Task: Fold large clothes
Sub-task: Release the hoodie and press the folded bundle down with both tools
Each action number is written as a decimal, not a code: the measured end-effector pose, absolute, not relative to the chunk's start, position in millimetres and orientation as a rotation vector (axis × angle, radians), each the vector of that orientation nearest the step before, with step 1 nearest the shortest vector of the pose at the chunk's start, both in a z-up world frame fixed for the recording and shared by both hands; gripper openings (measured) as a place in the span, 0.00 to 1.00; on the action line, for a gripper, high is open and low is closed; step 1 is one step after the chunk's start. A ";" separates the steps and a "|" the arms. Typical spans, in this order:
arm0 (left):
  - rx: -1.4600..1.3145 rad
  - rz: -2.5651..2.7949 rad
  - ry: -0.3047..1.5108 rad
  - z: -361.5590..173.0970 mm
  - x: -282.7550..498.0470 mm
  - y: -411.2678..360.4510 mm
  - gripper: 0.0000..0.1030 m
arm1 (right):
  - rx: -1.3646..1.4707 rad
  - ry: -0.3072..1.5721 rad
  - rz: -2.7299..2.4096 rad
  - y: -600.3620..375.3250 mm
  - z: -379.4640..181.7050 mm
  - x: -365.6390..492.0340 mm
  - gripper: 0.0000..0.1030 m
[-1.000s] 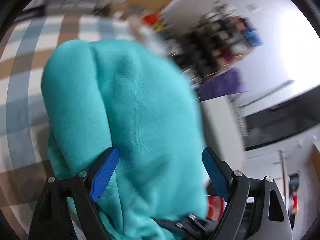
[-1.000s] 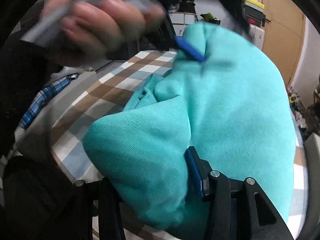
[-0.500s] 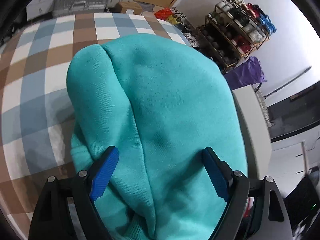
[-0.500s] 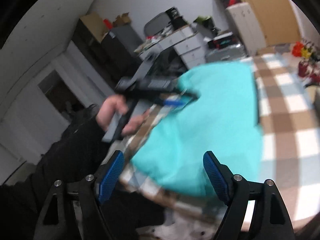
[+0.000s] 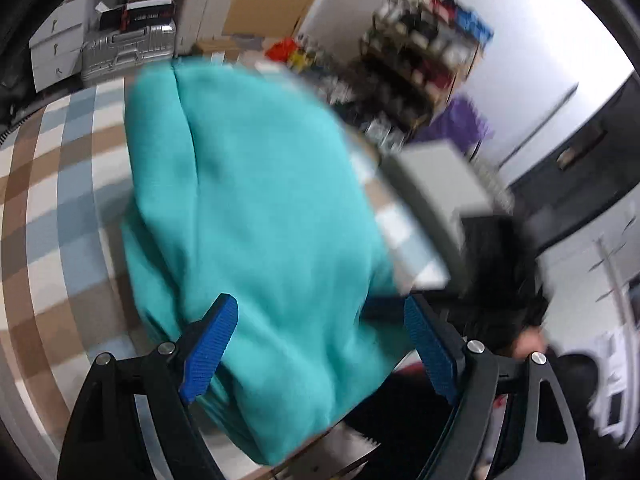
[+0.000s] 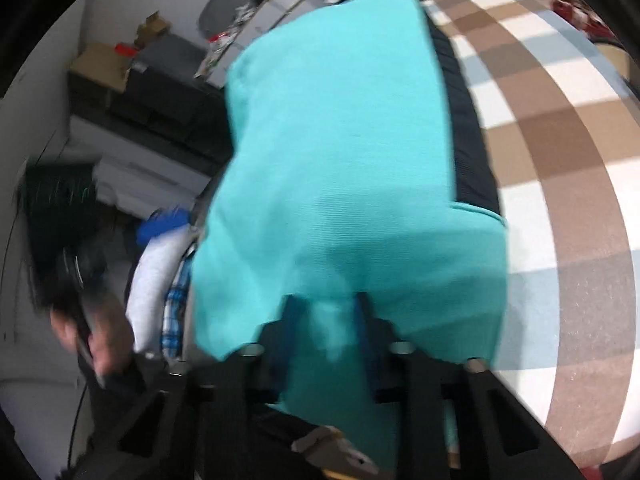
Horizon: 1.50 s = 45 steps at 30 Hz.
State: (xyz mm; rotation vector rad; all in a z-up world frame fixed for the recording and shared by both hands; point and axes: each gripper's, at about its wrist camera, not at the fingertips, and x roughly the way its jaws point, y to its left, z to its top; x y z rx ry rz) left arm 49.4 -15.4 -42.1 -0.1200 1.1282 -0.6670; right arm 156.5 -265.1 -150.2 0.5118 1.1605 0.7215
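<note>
R gripper clamped on teal garment

My R jaws have just been closing & now pinch a fold of the teal cloth betw. the blue pads; rest of it drapes ahead over the brown/blue/white check cover. A hand gripping a dark handle shows at lower left, beside a grey & plaid pile. Pic blurred.

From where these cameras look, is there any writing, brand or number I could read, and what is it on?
None can be read.
Black box on the silver suitcase: a light line of print, too blurred to read.
Shelf rack: boxes only smeared colours.
Teal garment: no print showing.
</note>
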 end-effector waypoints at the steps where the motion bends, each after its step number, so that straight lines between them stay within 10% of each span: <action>1: -0.102 -0.654 1.160 -59.5 46.5 -18.6 0.80 | 0.546 1.166 0.719 -269.4 -154.4 158.9 0.10; 21: -0.259 -0.693 0.965 -111.0 30.9 30.2 0.79 | -0.022 1.016 0.640 -142.3 6.2 252.4 0.04; 31: -0.221 -0.686 0.971 -113.0 31.4 37.4 0.79 | -0.278 1.417 0.487 -40.0 -143.7 343.4 0.00; 38: -0.248 -0.704 0.981 -116.2 38.8 48.5 0.79 | -0.265 1.368 0.516 -38.1 -124.3 341.7 0.00; 45: -0.272 -0.711 0.984 -118.2 44.2 55.7 0.79 | -0.243 1.176 0.545 -109.9 -18.7 296.0 0.28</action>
